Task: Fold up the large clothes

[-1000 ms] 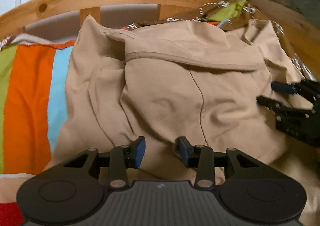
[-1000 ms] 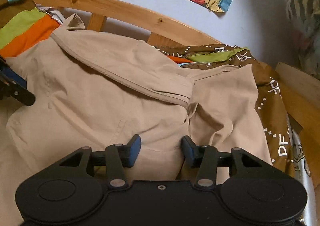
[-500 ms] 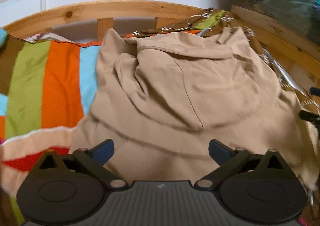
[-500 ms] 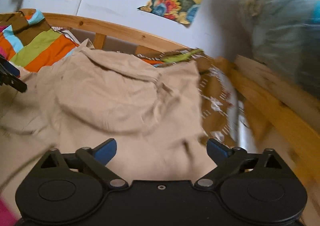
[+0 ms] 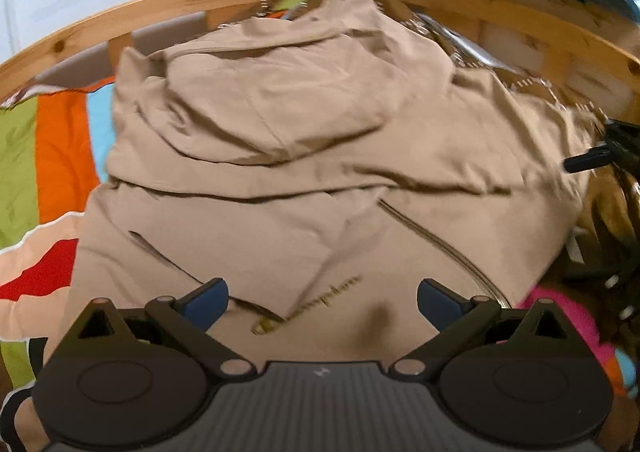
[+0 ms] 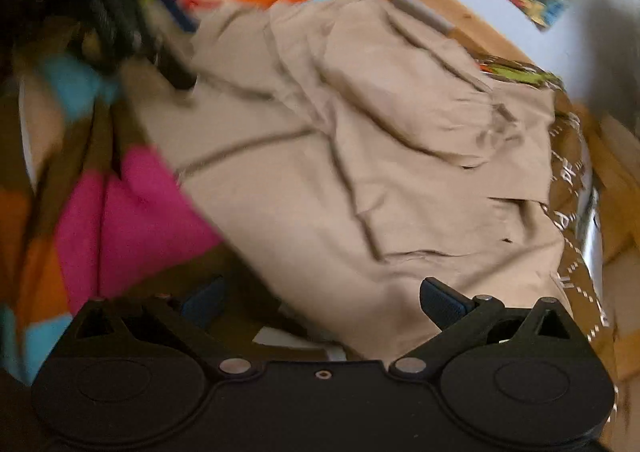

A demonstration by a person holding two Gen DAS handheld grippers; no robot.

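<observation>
The beige hoodie (image 5: 304, 171) is spread over the striped bedspread (image 5: 52, 155), hood folded down onto the back (probably a first fold). Both the left gripper (image 5: 322, 302) and right gripper (image 6: 320, 302) are held wide apart, gripping nothing, presumably so a next edge can be chosen.

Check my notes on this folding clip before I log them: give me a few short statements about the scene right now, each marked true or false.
1. The left gripper is open with nothing between its fingers. True.
2. The beige hoodie lies on a striped, multicoloured blanket. True.
3. The right gripper is shut on a sleeve. False: its fingers are spread wide and hold nothing.
4. The hoodie's hood lies flopped over the body of the garment. True.
5. The bed frame behind the hoodie is white metal. False: it is light wood.
6. The hoodie is plain, with no lettering. False: gold script lettering shows near the left gripper.
</observation>
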